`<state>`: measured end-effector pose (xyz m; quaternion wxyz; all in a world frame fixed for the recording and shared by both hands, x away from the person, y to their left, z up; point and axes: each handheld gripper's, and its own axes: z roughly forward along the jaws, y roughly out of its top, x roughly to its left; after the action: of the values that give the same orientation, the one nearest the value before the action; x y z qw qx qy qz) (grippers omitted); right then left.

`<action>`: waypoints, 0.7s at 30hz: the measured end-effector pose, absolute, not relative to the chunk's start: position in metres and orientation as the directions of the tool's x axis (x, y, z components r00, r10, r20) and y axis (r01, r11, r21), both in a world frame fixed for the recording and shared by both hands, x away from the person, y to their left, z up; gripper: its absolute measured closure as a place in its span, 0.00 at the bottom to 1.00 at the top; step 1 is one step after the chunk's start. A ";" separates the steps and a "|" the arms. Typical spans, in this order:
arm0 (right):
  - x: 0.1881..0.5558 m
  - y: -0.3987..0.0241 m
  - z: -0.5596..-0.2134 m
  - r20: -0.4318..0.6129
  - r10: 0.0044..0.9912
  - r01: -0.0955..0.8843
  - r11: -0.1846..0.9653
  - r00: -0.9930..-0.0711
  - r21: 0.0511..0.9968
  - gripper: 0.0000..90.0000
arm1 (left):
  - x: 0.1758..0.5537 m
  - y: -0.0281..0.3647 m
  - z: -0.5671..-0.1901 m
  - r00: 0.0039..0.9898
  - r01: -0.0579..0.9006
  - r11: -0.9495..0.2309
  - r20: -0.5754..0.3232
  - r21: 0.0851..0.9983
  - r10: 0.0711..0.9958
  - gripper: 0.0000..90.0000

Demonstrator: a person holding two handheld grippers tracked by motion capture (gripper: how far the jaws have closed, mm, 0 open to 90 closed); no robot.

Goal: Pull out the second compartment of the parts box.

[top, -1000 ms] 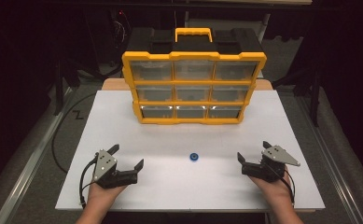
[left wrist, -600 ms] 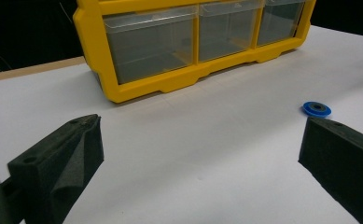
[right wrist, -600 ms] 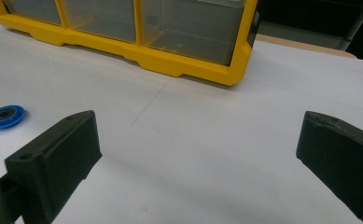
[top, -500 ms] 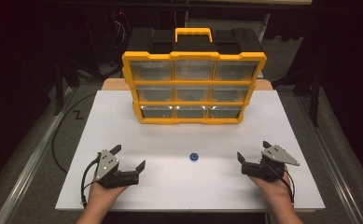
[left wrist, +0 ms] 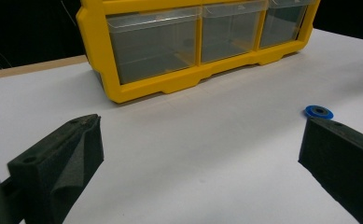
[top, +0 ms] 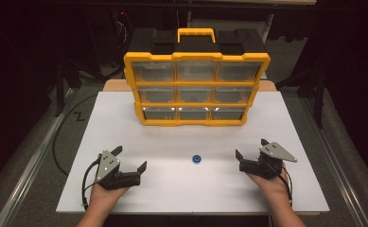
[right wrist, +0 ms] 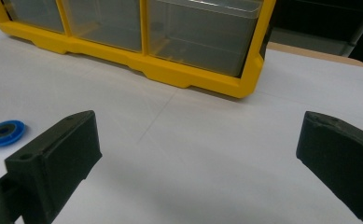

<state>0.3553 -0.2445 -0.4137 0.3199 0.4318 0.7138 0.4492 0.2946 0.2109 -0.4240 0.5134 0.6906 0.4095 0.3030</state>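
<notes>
Both grippers stand released with jaws spread wide, holding nothing: the left gripper [top: 130,159] near the table's [top: 125,127] near-left corner, the right gripper [top: 250,152] near-right. Between them lies a small blue ring [top: 197,159], flat on the white surface, near of the yellow drawer organizer [top: 197,90]. To take it well, I judge one gripper should swing inward, straddle the ring low and close squarely. Each hand rests on the table, wrists angled inward.

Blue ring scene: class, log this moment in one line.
blue ring: on table, untouched | left hand-held gripper: open | right hand-held gripper: open | drawers: shut
</notes>
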 end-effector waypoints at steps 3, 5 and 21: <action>0.359 -0.239 -0.413 -0.089 0.900 0.320 0.242 -0.427 0.916 0.01 | 0.296 0.211 -0.425 0.484 0.259 -0.147 0.003 0.955 0.875 0.01; 0.360 -0.237 -0.412 -0.089 0.898 0.318 0.244 -0.430 0.916 0.01 | 0.297 0.211 -0.425 0.483 0.267 -0.146 -0.002 0.953 0.875 0.01; 0.383 -0.221 -0.408 -0.091 0.903 0.294 0.229 -0.419 0.928 0.01 | 0.297 0.209 -0.427 0.475 0.256 -0.130 -0.007 0.958 0.880 0.01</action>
<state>0.3831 -0.2207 -0.4081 0.3349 0.4222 0.7089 0.4550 0.2970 0.2092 -0.4266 0.5144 0.6877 0.4128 0.3035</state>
